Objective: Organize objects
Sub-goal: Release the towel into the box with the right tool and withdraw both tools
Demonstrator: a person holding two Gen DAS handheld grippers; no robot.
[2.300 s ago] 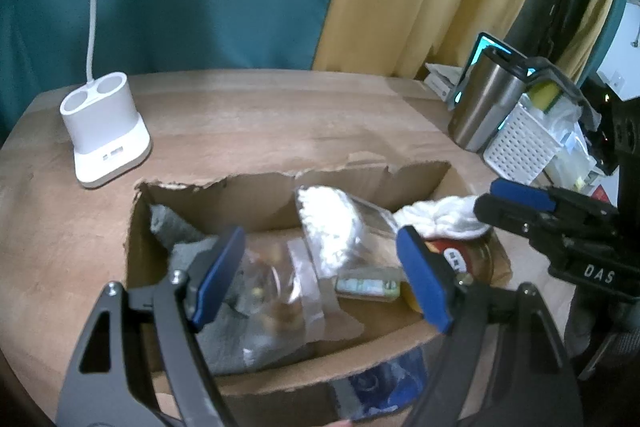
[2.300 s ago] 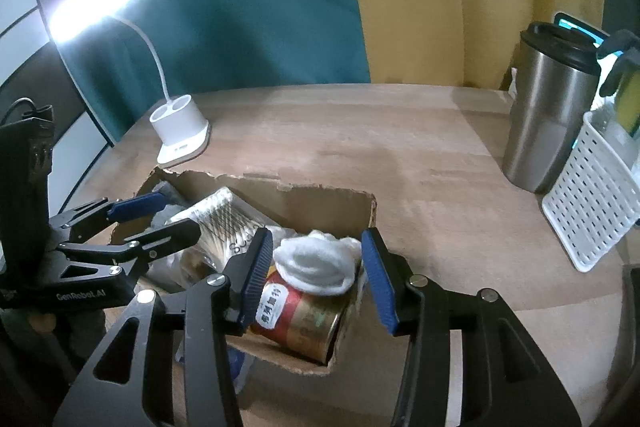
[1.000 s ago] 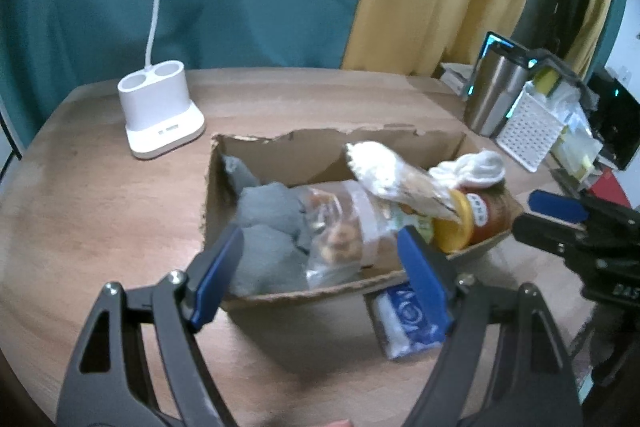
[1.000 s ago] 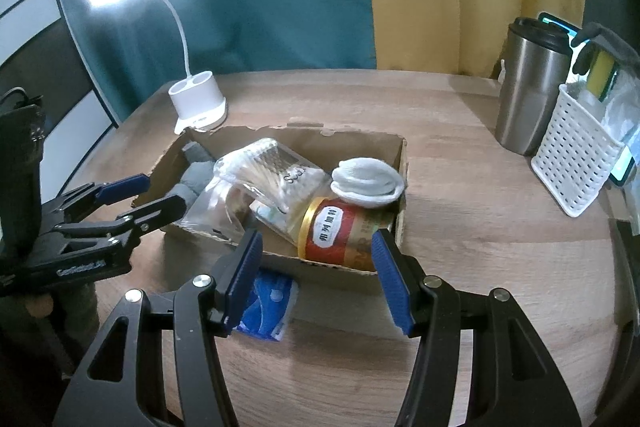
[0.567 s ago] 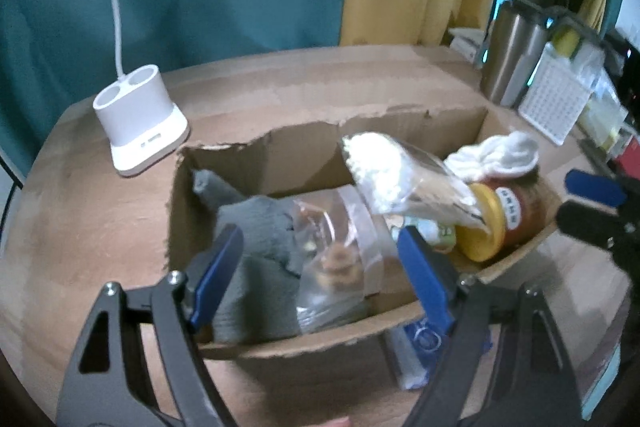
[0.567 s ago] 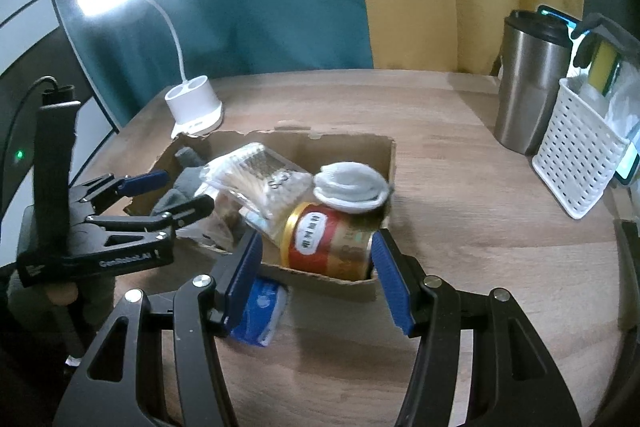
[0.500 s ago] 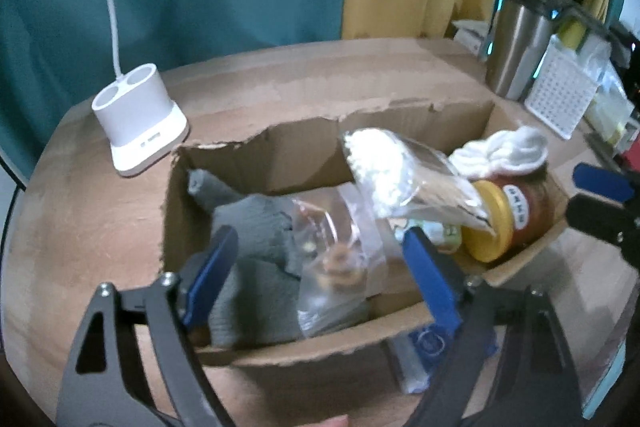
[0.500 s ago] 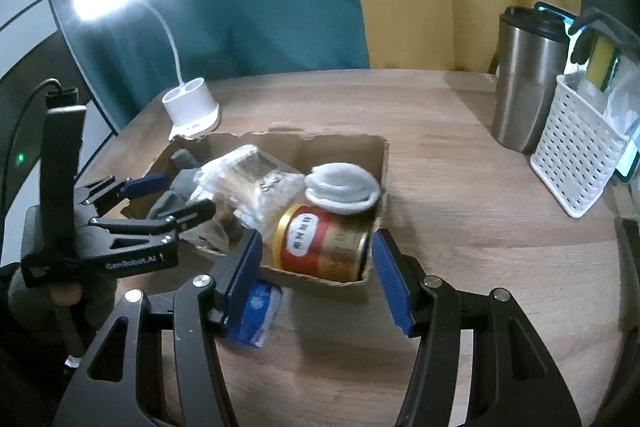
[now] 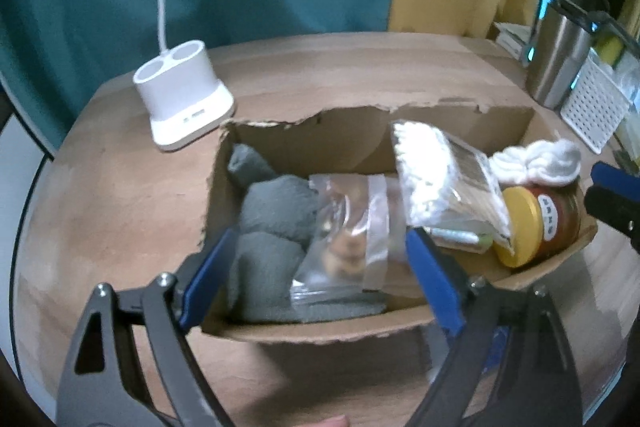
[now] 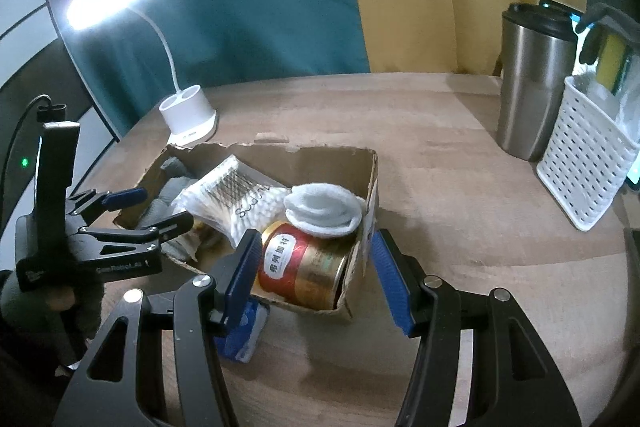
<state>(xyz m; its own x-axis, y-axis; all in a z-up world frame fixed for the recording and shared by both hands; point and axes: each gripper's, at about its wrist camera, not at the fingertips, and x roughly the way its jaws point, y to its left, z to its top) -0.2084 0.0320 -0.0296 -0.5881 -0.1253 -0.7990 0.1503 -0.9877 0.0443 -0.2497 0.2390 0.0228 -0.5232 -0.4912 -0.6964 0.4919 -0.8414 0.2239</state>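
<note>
Box (image 9: pixel 320 327) betw. both grippers' open jaws

At frame centre, a brown cardboard box (image 9: pixel 320 331) holds a grey cloth (image 9: pixel 268 223), a white pad (image 10: pixel 322 211) and a red-and-gold jar (image 10: pixel 304 267) with a yellow lid (image 9: pixel 520 231).

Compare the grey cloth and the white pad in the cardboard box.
The grey cloth is dark grey and bunched, low at the lamp-base end of the cardboard box; the white pad is bright white and round. The grey cloth sits beside the clear bag; the white pad rests on top of the jar at the opposite end. Both look soft.
</note>
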